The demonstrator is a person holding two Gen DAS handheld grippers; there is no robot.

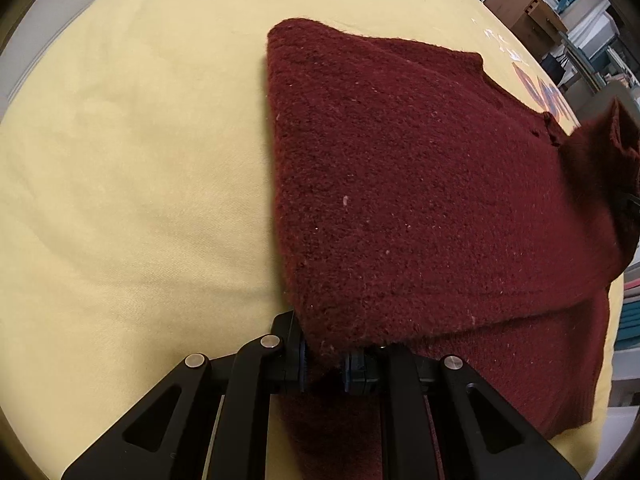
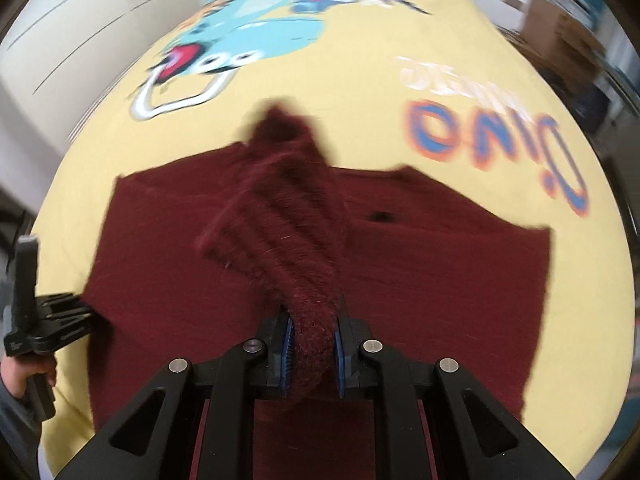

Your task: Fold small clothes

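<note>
Fuzzy knit sweater (image 1: 420, 184), smooth cloth cover (image 1: 120, 160)

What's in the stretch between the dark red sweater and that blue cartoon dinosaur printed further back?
Only bare yellow cloth lies between the sweater and the dinosaur print; the right wrist view shows it, though blurred.

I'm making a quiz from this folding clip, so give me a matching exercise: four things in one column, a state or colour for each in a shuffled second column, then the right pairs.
Things:
1. left gripper
2. right gripper
3. sweater
4. cloth cover

States or colours:
A. yellow, printed with a cartoon and lettering
B. dark red, lying spread on the table
C. shut on a lifted edge of the knit body
D. shut on a ribbed sleeve end

Pairs: 1-C, 2-D, 3-B, 4-A
</note>
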